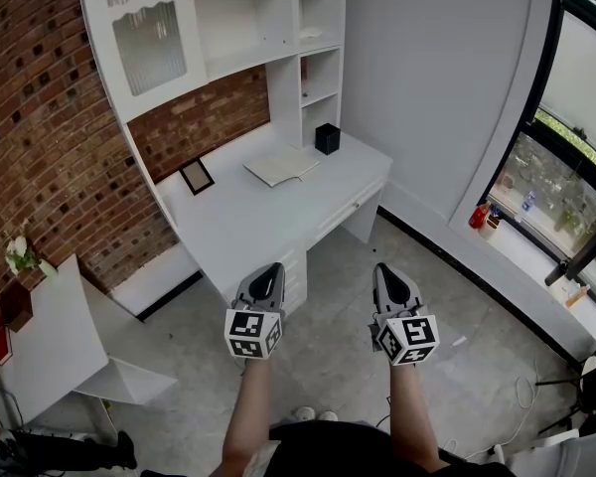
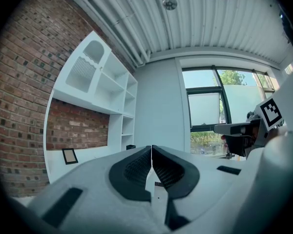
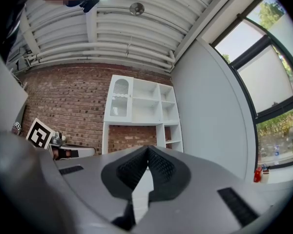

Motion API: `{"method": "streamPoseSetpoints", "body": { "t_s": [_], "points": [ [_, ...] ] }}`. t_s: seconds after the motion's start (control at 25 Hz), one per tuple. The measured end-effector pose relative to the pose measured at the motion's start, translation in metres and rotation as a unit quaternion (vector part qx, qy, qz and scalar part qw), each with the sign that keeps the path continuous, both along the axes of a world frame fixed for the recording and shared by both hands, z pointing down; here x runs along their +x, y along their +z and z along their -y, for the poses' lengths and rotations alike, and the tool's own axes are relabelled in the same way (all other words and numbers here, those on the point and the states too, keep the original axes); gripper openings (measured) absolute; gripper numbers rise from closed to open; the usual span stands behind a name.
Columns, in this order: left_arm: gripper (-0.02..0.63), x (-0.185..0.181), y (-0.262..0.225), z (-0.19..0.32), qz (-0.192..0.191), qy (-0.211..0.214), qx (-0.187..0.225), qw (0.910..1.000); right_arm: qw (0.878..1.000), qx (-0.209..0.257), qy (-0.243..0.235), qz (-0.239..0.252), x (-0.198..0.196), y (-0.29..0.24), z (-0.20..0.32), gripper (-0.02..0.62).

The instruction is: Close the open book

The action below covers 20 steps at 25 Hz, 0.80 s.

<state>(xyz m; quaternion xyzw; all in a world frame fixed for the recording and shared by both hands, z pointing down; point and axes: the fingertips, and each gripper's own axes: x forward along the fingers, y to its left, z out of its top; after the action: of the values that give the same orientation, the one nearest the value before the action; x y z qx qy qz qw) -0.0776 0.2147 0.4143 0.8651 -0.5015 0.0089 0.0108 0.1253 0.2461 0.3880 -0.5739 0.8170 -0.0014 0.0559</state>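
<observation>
The open book (image 1: pixel 281 167) is seen lying flat on the white surface (image 1: pixel 240 229), toward its far end below the white shelving (image 1: pixel 240 30). A black box (image 1: pixel 327 138) is set just beyond the book, and a small picture frame (image 1: pixel 197 176) is propped to its left. Well apart from the book, over the grey floor (image 1: pixel 330 296), the left claw (image 1: pixel 270 269) and the right claw (image 1: pixel 384 269) are held side by side, each clenched on nothing, jaws pressed together

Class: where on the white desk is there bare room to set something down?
The desk is bare across its front half, from the picture frame and open book to the front edge. The right end past the black box is free too. The back strip holding those three is crowded.
</observation>
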Motion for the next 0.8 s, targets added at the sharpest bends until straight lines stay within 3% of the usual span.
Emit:
{"method": "streamPoseSetpoints", "body": {
  "t_s": [0.36,0.52,0.8],
  "points": [
    [0.016,0.006,0.007,-0.006,-0.006,0.013,-0.006,0.9999,1.000,-0.004,0.003,0.001,0.003,0.005,-0.005,-0.002],
    [0.094,0.010,0.011,-0.010,-0.012,0.018,-0.008,0.9997,1.000,-0.008,0.003,0.004,0.008,0.009,-0.008,-0.002],
    [0.155,0.016,0.019,-0.019,-0.008,0.014,-0.020,0.9997,1.000,-0.015,-0.001,0.012,0.016,0.013,-0.011,-0.002]
  ]
}}
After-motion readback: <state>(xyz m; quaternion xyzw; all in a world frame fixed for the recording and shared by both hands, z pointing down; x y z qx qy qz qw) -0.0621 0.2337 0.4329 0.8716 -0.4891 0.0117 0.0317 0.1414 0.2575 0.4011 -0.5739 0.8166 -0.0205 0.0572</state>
